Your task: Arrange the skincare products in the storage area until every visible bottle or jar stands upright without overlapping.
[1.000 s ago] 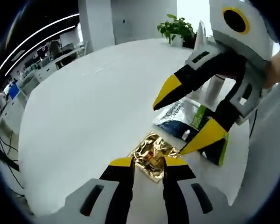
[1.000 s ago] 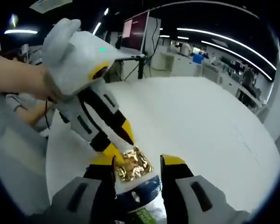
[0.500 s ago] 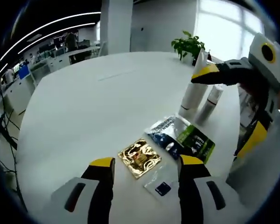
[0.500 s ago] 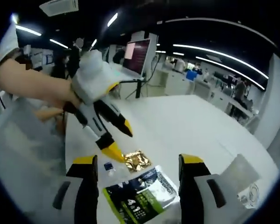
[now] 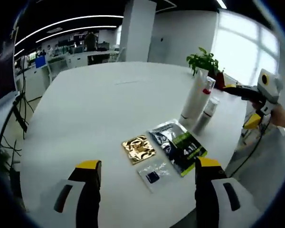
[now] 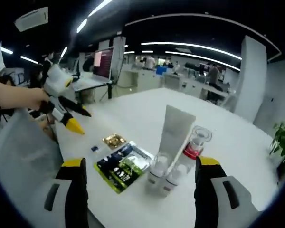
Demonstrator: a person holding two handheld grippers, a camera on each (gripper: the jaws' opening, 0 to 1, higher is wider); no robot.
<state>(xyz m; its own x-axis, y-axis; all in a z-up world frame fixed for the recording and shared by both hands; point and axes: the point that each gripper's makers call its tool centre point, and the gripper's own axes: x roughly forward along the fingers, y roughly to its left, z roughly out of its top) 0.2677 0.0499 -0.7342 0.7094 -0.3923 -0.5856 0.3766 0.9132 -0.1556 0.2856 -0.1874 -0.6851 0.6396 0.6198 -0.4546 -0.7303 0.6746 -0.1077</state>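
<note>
On the round white table (image 5: pixel 85 109) a tall white tube (image 5: pixel 194 97) stands upright, with a red-banded bottle (image 5: pixel 206 111) close beside it. In the right gripper view the tube (image 6: pixel 173 130), the clear-capped bottle (image 6: pixel 194 142) and two small bottles (image 6: pixel 157 172) stand in a tight cluster. A gold sachet (image 5: pixel 138 148), a dark blue-green pouch (image 5: pixel 178 146) and a small clear sachet (image 5: pixel 155 175) lie flat. My left gripper (image 5: pixel 147 165) is open above the table's near edge, holding nothing. My right gripper (image 6: pixel 140 162) is open too, back from the bottles.
A potted plant (image 5: pixel 204 61) stands at the table's far side behind the tube. The right gripper (image 5: pixel 240 105) hangs off the table's right edge; the left gripper (image 6: pixel 83 121), in a person's hand, hovers left of the gold sachet (image 6: pixel 114 140). Office desks lie beyond.
Both grippers have drawn back and apart from the sachets, and both jaw pairs stand wider. The sachets and pouch lie where they were.
</note>
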